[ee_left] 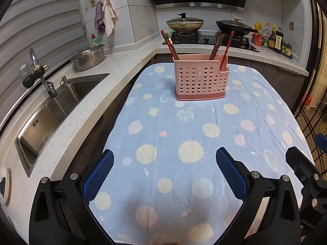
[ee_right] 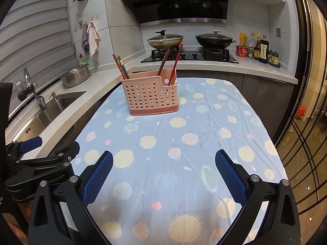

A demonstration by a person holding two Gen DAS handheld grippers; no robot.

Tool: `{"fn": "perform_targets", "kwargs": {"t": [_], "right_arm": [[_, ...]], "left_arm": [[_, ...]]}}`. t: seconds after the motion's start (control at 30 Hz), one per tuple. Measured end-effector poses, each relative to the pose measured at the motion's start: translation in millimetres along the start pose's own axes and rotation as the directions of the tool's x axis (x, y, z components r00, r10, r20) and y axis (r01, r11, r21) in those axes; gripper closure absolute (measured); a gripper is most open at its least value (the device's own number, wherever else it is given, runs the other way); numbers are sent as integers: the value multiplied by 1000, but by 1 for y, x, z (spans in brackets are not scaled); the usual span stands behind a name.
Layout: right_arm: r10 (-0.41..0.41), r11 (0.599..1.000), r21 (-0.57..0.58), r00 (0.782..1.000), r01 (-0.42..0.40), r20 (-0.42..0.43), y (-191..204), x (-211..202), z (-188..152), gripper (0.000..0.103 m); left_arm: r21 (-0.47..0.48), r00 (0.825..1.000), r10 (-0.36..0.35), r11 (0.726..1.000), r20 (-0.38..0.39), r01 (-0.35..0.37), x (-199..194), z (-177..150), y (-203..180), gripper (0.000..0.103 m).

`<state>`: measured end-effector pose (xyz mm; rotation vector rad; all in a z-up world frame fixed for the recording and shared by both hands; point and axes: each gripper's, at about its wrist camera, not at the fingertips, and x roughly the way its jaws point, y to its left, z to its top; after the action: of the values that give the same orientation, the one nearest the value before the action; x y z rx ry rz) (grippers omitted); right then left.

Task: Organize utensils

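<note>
A pink perforated utensil holder (ee_left: 201, 77) (ee_right: 151, 96) stands upright at the far end of the table, on a blue cloth with planets (ee_left: 184, 143) (ee_right: 184, 143). Red and brown chopsticks (ee_left: 170, 45) (ee_right: 120, 66) lean out of its left side, and more chopsticks (ee_left: 221, 45) (ee_right: 170, 64) rise from its right side. My left gripper (ee_left: 164, 159) is open over the near part of the cloth, holding nothing. My right gripper (ee_right: 163, 161) is open too, equally far back from the holder. Each gripper shows at the edge of the other's view.
A steel sink (ee_left: 53, 106) with a tap (ee_left: 38, 69) and a metal colander (ee_left: 90, 58) line the counter on the left. Behind the table are a hob with two lidded woks (ee_left: 185, 24) (ee_left: 235, 27) and sauce bottles (ee_left: 274, 37). A glass door (ee_right: 306, 122) is on the right.
</note>
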<state>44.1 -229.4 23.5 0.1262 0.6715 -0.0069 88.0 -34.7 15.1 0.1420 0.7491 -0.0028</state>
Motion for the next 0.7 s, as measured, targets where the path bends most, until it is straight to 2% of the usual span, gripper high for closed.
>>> {"fn": "perform_targets", "kwargs": {"t": [0.43, 0.7], "right_arm": [[-45, 999, -12, 999, 45, -1, 15, -17, -7, 6], [-36, 999, -30, 999, 36, -1, 25, -13, -3, 6]], "left_arm": [[-28, 998, -42, 999, 37, 43, -16, -7, 20, 7], [-64, 999, -26, 998, 43, 28, -18, -4, 34, 7]]}}
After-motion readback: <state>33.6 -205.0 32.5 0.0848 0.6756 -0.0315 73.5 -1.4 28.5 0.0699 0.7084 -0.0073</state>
